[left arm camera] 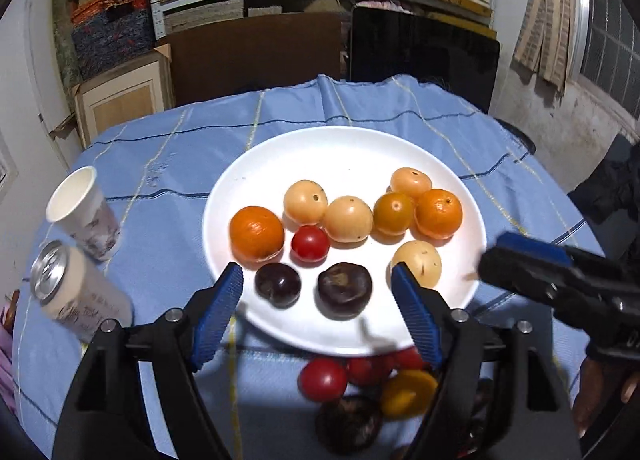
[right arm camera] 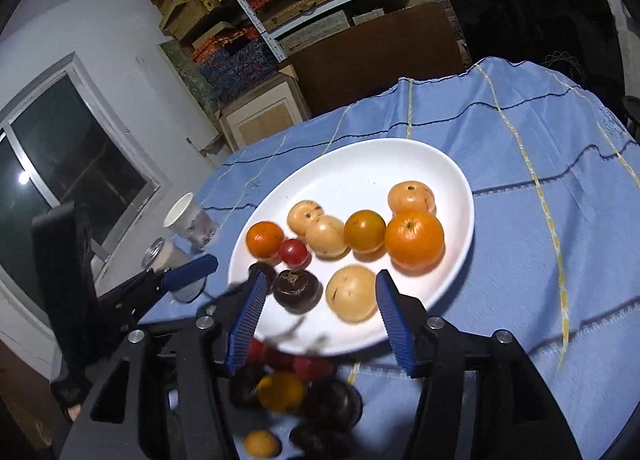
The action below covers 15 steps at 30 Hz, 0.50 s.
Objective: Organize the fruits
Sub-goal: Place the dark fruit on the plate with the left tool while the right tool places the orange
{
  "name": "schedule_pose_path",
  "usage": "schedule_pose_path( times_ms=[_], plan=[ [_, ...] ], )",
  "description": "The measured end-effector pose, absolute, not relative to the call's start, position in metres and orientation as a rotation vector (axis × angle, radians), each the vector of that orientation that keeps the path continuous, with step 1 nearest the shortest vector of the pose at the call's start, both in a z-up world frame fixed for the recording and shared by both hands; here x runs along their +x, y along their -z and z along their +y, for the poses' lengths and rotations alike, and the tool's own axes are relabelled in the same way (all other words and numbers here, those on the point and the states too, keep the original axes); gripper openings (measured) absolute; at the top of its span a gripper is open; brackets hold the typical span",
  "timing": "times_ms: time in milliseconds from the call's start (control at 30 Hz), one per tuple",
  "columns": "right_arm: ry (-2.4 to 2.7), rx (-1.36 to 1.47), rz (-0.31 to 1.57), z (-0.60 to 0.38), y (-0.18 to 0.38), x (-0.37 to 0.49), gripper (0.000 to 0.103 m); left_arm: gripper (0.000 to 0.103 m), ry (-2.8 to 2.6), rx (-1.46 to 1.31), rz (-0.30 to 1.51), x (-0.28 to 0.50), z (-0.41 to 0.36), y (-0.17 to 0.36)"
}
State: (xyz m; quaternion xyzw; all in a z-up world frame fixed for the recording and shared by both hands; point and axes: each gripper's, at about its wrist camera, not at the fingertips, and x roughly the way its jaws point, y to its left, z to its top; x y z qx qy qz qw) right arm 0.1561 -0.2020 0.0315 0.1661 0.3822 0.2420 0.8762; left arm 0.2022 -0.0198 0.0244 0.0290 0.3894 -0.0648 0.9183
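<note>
White plate (left arm camera: 344, 156) is sitting mid-table on the blue checked cloth (left arm camera: 160, 164), carrying two oranges, several pale yellow fruits, one red tomato (left arm camera: 310, 243) and two dark purple fruits along its near rim. Left gripper (left arm camera: 318, 300) is hovering over that near rim with jaws apart, nothing between the pads; the two dark purple fruits (left arm camera: 278, 285) (left arm camera: 345, 289) are lying on the plate between its fingertips without touching them, and a pale yellow fruit (left arm camera: 418, 260) is sitting just behind its right fingertip. Right gripper (right arm camera: 320, 316) is also standing open and empty over the near rim; in its view a dark purple fruit (right arm camera: 298, 288) and a pale yellow fruit (right arm camera: 352, 292) are lying between the blue pads, apart from both. Off the plate, at the near edge of the cloth below both grippers, a loose pile of red tomatoes (left arm camera: 323, 379), a yellow-orange fruit (left arm camera: 408, 392) and dark fruits (left arm camera: 348, 422) is waiting. Paper cup (left arm camera: 82, 212) and a drinks can (left arm camera: 76, 296) are standing near the left edge of the cloth, well apart from the plate.
</note>
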Motion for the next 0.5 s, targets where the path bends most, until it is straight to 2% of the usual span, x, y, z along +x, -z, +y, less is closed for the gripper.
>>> schedule_pose_path(
  times_ms=[100, 133, 167, 333, 433, 500],
  plan=[
    [-0.474, 0.316, 0.776, -0.207, -0.033, 0.135, 0.061, 0.079, 0.127, 0.045, 0.784, 0.182, -0.012, -0.029],
    [-0.452, 0.315, 0.772, -0.21, -0.032, 0.129, 0.067, 0.08, 0.125, 0.041, 0.78, 0.177, -0.011, -0.029],
    [-0.435, 0.315, 0.774, -0.211, -0.029, 0.123, 0.069, 0.08, 0.121, 0.036, 0.778, 0.169, -0.009, -0.029],
    [-0.445, 0.279, 0.795, -0.206, -0.02, 0.103, 0.069, 0.081, 0.125, 0.047, 0.79, 0.14, -0.008, -0.02],
    [-0.448, 0.265, 0.798, -0.205, -0.017, 0.092, 0.069, 0.088, 0.136, 0.048, 0.795, 0.126, -0.008, -0.013],
    [-0.454, 0.267, 0.809, -0.203, -0.011, 0.088, 0.069, 0.088, 0.125, 0.055, 0.786, 0.119, -0.006, -0.006]
  ],
)
